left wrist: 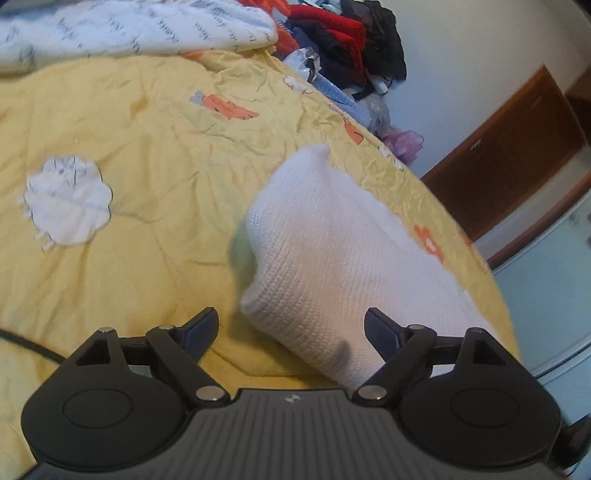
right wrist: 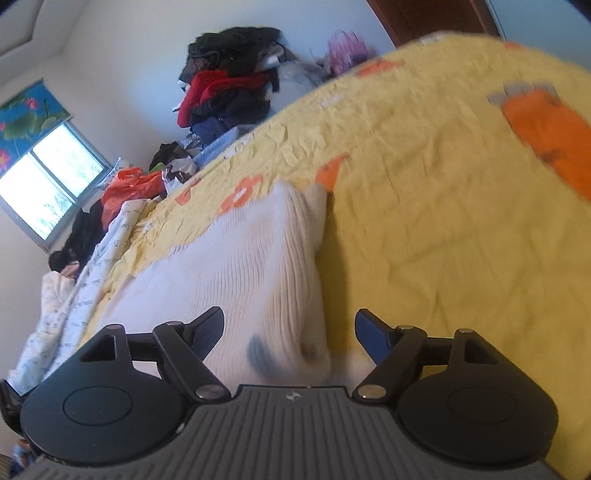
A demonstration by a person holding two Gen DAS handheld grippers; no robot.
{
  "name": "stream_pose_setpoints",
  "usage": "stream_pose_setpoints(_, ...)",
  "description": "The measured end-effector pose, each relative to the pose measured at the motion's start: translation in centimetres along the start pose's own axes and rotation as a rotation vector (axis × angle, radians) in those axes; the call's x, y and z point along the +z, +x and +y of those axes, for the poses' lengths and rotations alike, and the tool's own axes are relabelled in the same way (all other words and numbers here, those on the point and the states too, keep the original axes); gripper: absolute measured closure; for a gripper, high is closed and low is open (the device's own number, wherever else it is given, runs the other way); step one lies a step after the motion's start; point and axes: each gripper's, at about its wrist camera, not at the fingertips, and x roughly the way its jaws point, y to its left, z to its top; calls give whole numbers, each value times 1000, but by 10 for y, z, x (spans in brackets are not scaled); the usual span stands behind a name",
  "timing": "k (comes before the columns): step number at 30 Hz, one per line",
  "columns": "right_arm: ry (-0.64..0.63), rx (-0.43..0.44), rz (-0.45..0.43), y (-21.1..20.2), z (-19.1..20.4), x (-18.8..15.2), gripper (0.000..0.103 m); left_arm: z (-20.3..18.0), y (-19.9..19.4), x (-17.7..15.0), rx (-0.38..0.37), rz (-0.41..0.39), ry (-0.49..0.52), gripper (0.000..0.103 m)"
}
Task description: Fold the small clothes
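Yellow bedspread with carrot prints, heap of red and dark clothes against a pale wall, bright window under a floral blind, brown wooden door, printed white quilt

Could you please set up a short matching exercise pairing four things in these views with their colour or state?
Things:
1. knitted garment
2. bedspread
3. left gripper
4. clothes pile

Descriptions:
A. yellow with orange carrots
B. white, lying folded on the bed
C. red and dark, heaped beyond the bed
D. open, holding nothing

Pairs: 1-B, 2-A, 3-D, 4-C
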Motion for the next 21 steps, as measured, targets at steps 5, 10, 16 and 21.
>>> stream_pose_setpoints(5,100,111,42,17,2,-23,20,-7,21,1,-96,50,-120,18)
stream_pose_setpoints(10,106,121,13,39,10,-22,72,-12,39,10,11,70,-165,87)
stream_pose_setpoints(16,-26,148,5,11,25,5,75,-46,3,3,10,22,72,91)
stream_pose_setpoints(21,-14,65,92,31,5,-4,60,-25,23,-8,26,92,62,82)
